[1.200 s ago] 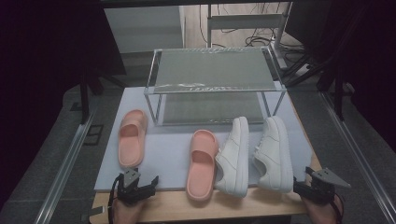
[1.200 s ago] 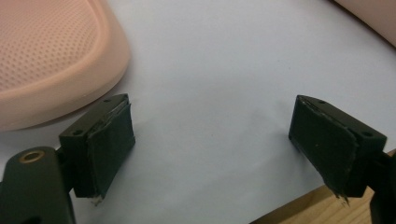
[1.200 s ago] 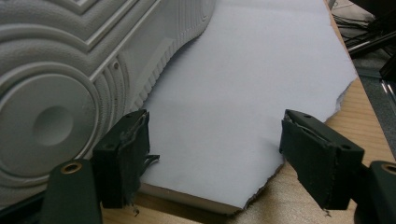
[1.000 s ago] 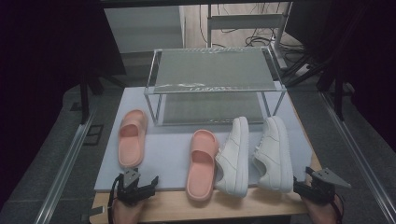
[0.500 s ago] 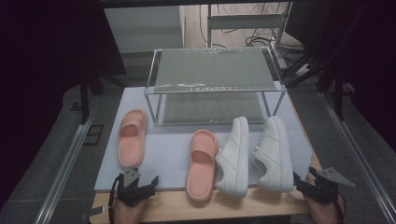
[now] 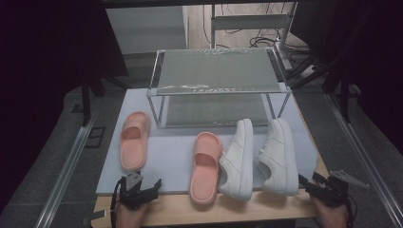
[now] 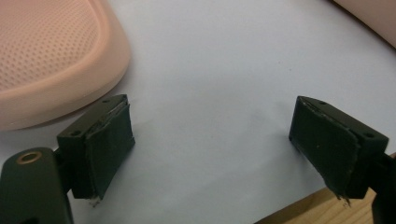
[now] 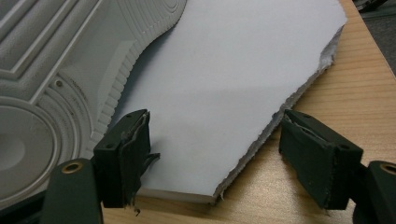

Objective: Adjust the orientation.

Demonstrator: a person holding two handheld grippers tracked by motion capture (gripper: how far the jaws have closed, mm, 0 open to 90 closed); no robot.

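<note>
Slipper (image 7: 51,56) just beyond left gripper (image 7: 212,154)

Probably a lab: metal frame rails (image 6: 62,171), dark curtains, loose floor cables (image 6: 252,40) (background dim).

On the mat (image 6: 176,156) before me, one slipper (image 6: 134,140) lies at the left and the other slipper (image 6: 206,166) mid-mat, with two sneakers (image 6: 259,156) side by side right of it. The rack (image 6: 216,78) stands behind them. My left gripper (image 6: 142,189) sits at the mat's near edge just before the left slipper, and my right gripper (image 6: 311,186) just right of the sneakers.
</note>
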